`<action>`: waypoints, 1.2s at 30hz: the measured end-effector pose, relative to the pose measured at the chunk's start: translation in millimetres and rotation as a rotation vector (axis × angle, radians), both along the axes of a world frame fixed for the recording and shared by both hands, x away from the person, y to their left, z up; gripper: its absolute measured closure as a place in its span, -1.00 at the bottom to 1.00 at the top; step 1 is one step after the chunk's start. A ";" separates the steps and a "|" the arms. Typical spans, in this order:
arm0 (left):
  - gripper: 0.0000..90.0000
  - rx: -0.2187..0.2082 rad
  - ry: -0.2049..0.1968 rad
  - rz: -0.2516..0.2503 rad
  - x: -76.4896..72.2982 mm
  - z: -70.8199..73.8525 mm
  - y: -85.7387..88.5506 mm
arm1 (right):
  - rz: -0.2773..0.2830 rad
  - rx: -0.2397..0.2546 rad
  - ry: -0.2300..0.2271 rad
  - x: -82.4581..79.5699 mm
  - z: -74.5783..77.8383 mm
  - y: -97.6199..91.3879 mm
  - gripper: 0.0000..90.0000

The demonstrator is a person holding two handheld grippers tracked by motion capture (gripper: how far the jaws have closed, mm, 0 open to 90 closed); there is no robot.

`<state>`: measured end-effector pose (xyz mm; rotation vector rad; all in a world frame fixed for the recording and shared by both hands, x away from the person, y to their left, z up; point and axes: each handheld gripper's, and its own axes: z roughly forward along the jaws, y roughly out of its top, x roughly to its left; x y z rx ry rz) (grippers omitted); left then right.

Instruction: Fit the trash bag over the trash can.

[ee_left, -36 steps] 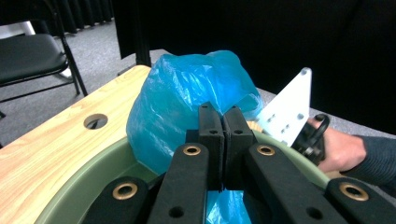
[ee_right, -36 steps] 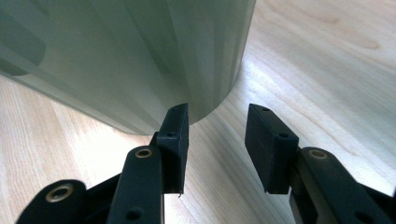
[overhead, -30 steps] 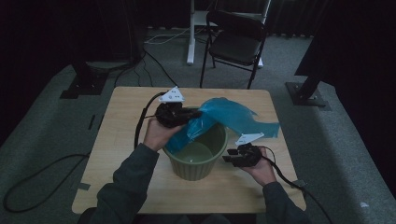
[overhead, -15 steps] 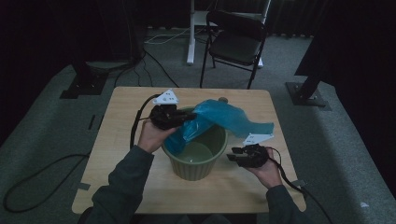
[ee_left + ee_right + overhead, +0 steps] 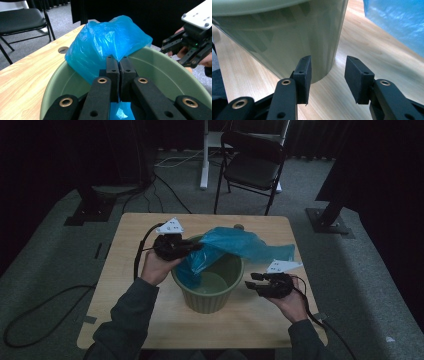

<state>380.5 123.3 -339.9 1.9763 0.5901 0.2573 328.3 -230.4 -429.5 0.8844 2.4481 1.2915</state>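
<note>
A green bucket (image 5: 207,300) stands mid-table. A blue plastic bag (image 5: 240,245) drapes over its far rim, with one end hanging inside. My left gripper (image 5: 197,247) sits over the bucket's left rim, shut on a fold of the bag. In the left gripper view the pads (image 5: 119,65) pinch the blue bag (image 5: 105,42) above the bucket's rim (image 5: 162,72), and the right gripper (image 5: 172,53) shows beyond. My right gripper (image 5: 250,284) hovers open beside the bucket's right wall; its jaws have just been opening, with nothing between them (image 5: 328,72), facing the bucket (image 5: 287,37) and bag (image 5: 397,20).
The wooden table (image 5: 130,250) has a small round hole (image 5: 239,226) at its far edge. A black folding chair (image 5: 252,165) and a white stand leg (image 5: 204,155) are behind it. Cables trail on the grey floor (image 5: 50,305).
My left gripper has drawn the bag leftward across the bucket. The right gripper has lifted a little and shifted away from the bucket's side.
</note>
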 end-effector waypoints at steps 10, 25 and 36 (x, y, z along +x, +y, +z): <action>0.95 0.031 -0.002 -0.003 -4.1 -4.5 2.1 | -0.036 0.048 -0.066 2.1 22.0 -3.9 0.25; 0.93 0.057 0.018 0.007 -5.2 -15.3 9.7 | -0.132 0.036 -0.139 14.5 35.5 -2.2 0.03; 0.90 0.082 0.024 0.010 -6.0 -21.9 10.4 | -0.125 0.009 -0.128 28.5 34.9 6.0 0.52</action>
